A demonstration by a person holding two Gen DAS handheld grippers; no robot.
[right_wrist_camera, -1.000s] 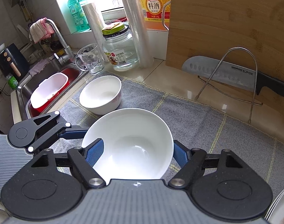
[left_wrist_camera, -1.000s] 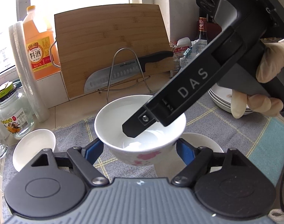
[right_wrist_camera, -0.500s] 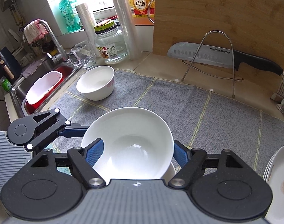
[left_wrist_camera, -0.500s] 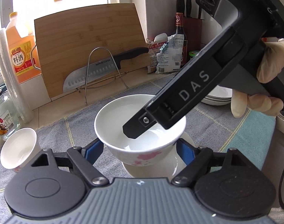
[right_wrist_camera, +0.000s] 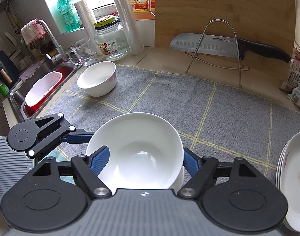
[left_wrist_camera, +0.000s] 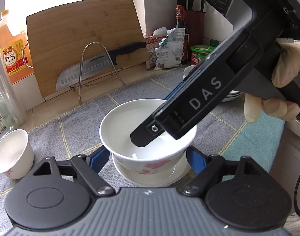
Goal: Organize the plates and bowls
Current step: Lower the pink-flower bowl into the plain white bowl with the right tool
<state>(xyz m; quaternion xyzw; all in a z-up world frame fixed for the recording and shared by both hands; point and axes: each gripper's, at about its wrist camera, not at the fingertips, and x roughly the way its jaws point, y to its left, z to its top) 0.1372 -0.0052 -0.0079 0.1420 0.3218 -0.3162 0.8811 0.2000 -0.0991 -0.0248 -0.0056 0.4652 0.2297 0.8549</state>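
A white bowl with pink flowers (left_wrist_camera: 148,135) is held between both grippers, just above a second white bowl (left_wrist_camera: 169,177) on the grey towel. My left gripper (left_wrist_camera: 148,158) is shut on its outer walls. My right gripper (right_wrist_camera: 144,162) is shut on the same bowl (right_wrist_camera: 138,151), one finger inside the rim; its body (left_wrist_camera: 209,96) reaches in from the right in the left wrist view. Another flowered bowl (right_wrist_camera: 97,78) stands at the towel's far left, also seen in the left wrist view (left_wrist_camera: 12,153). A stack of white plates (right_wrist_camera: 293,179) lies at the right.
A cutting board (right_wrist_camera: 224,13) and a knife (right_wrist_camera: 224,45) on a wire rack (right_wrist_camera: 218,47) stand at the back. A glass jar (right_wrist_camera: 110,37), a mug (right_wrist_camera: 83,53) and a sink (right_wrist_camera: 41,86) are at the left. Bags and bottles (left_wrist_camera: 173,45) stand back right.
Both grippers have carried the flowered bowl to the right along the towel and lowered it closer over the second bowl. The left-hand bowl has fallen further behind.
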